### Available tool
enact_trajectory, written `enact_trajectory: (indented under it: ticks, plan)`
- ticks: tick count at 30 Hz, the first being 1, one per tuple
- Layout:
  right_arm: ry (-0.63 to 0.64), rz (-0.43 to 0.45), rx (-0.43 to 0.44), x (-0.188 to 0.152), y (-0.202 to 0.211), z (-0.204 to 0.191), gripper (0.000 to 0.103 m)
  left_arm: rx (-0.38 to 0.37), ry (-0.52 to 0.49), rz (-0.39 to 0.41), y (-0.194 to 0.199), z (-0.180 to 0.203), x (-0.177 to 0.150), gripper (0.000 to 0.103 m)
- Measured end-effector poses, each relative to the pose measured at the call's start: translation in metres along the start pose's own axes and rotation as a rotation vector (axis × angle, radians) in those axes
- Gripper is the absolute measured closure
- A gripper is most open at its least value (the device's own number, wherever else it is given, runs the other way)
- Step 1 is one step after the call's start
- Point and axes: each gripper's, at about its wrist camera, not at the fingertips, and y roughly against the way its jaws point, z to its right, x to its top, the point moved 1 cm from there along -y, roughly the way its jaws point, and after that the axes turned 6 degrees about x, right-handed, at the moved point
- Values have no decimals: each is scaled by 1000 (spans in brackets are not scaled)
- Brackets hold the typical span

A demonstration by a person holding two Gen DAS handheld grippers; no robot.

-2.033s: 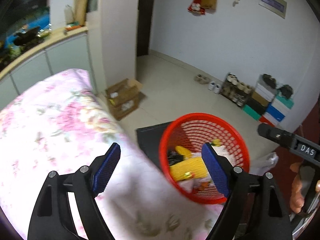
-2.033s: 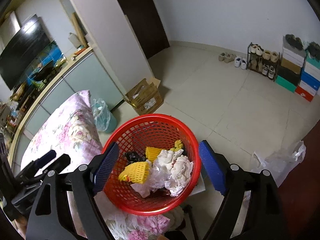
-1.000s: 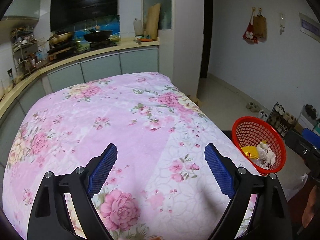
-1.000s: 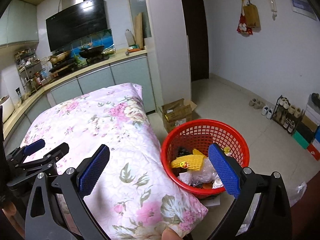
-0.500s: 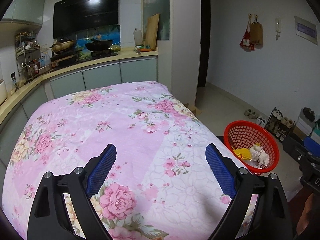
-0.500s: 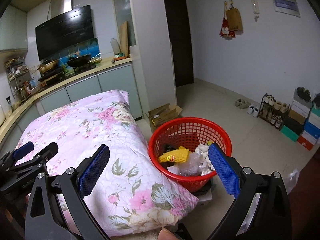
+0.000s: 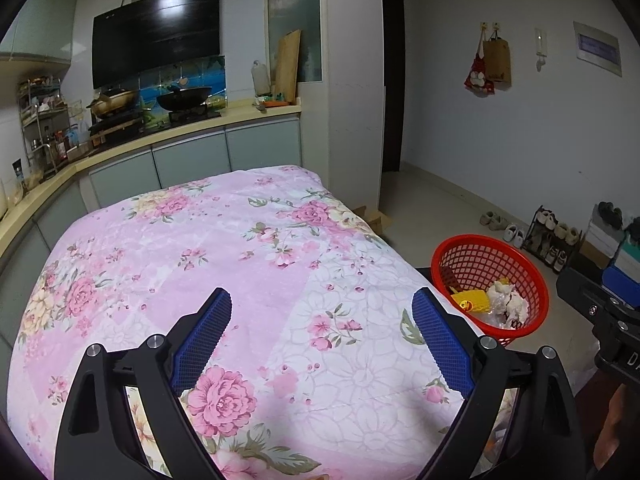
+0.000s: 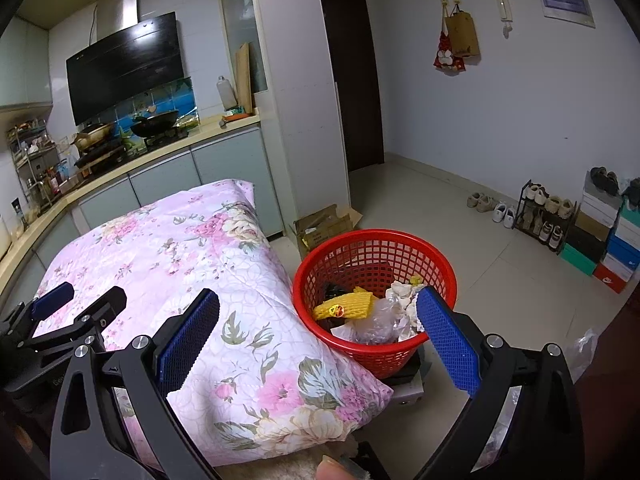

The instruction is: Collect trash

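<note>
Trash [image 8: 360,312] fills basket [image 8: 320,272] — both grippers [image 7: 320,336] [image 8: 320,336] gape, empty.

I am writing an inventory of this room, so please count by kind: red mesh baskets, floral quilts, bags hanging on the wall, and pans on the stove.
Red mesh basket: 1
Floral quilt: 1
Hanging bags: 2, a brown paper bag and a red bag
Pans on the stove: 2, a black wok and a golden pan
Total: 6
</note>
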Motion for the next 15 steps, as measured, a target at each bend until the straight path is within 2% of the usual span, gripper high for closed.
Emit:
enact_trajectory:
  ticks: [15]
  plan:
    - [-8, -16, 2, -1, 1, 5, 7, -6, -4, -18, -3, 0, -4, 14]
